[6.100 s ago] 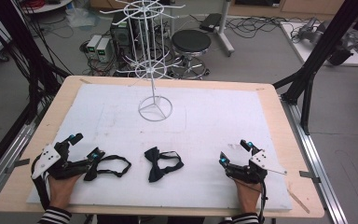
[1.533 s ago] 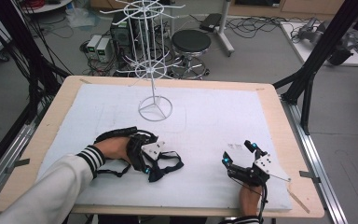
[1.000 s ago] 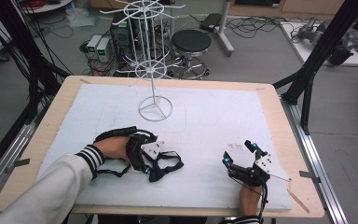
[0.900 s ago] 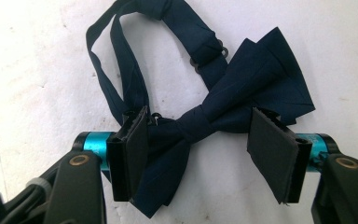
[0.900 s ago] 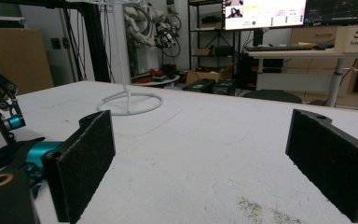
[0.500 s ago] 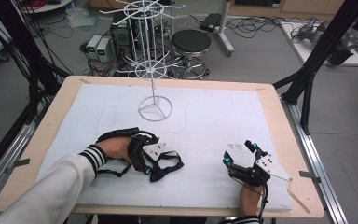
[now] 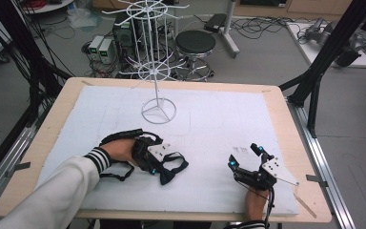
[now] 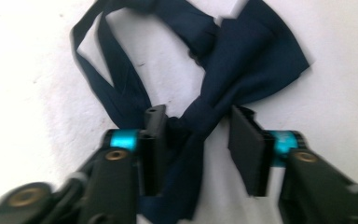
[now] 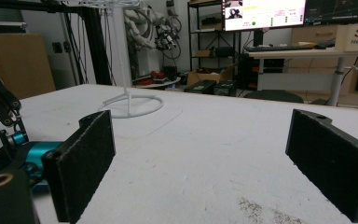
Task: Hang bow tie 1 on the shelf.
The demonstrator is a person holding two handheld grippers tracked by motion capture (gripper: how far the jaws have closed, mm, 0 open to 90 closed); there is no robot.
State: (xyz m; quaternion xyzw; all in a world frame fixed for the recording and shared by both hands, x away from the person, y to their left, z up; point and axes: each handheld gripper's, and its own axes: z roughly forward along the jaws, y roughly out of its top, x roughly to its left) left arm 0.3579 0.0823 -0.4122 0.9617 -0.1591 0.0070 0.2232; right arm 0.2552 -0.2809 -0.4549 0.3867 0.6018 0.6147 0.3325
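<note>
Reaches in from the lower left in a striped sleeve, with the left gripper [image 7: 159, 171] set low on the white mat [image 7: 219, 109] and a loose black strap [image 7: 116, 175] lying under the wrist. Has just been closing the jaws around the dark bow tie [image 7: 174, 167], which lies flat on the mat just in front of the hand. Seen in the left gripper view [image 8: 198, 135] as not yet pinched: knot of the bow tie [image 8: 242, 65] against one pad, a bare gap before the other. Farther back, toward the middle, stands a white wire rack [image 7: 157, 71], upright on its ring base. At the right, rests the right gripper [image 7: 244, 155] on the mat, well apart from the bow tie, jaws spread wide on bare mat [image 9: 200, 154].
</note>
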